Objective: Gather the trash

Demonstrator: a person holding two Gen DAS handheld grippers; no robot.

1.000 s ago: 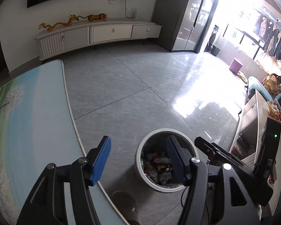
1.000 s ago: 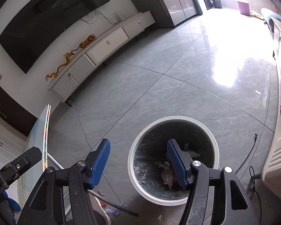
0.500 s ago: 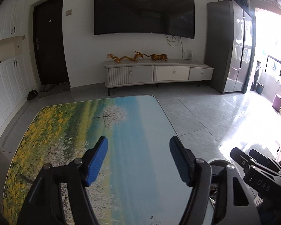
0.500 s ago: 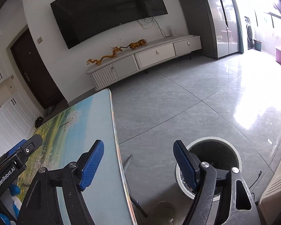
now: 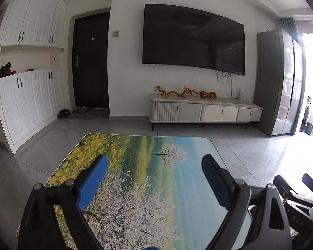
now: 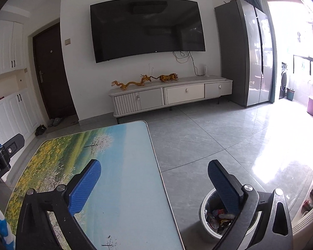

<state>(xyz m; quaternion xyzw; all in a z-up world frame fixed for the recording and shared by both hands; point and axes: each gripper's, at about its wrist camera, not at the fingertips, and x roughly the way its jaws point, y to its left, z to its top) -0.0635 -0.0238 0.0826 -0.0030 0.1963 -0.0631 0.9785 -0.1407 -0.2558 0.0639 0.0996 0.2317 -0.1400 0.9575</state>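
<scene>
Jaws on both tools stand wide apart with nothing between them. We hold our left gripper (image 5: 154,179) level above the table (image 5: 148,204), its blue pads (image 5: 91,181) framing the printed top with its yellow flowers, white blossom tree and blue sky. Our right gripper (image 6: 154,185) hangs over the table's right edge (image 6: 156,166), one blue pad above the tabletop (image 6: 119,179) and the other above the trash bin (image 6: 206,227) on the floor. That bin, round and white-rimmed with a dark liner, stands on the grey tiles just beside the table, and we see crumpled wrappers (image 6: 219,218) of mixed colours lying inside it; the right finger hides part of its opening. At the lower right of the left wrist view we see part of the right tool's black body (image 5: 298,206); at the left edge of the right wrist view we see part of the left tool (image 6: 6,152). Beyond the table we face a white wall with a large dark television (image 5: 194,39), a low white cabinet (image 5: 204,110) below it bearing golden dragon and tiger figures (image 5: 173,92), a dark door (image 5: 91,62) and white cupboards (image 5: 29,70) to the left, and a tall grey refrigerator (image 6: 246,52) to the right near the bright balcony.
</scene>
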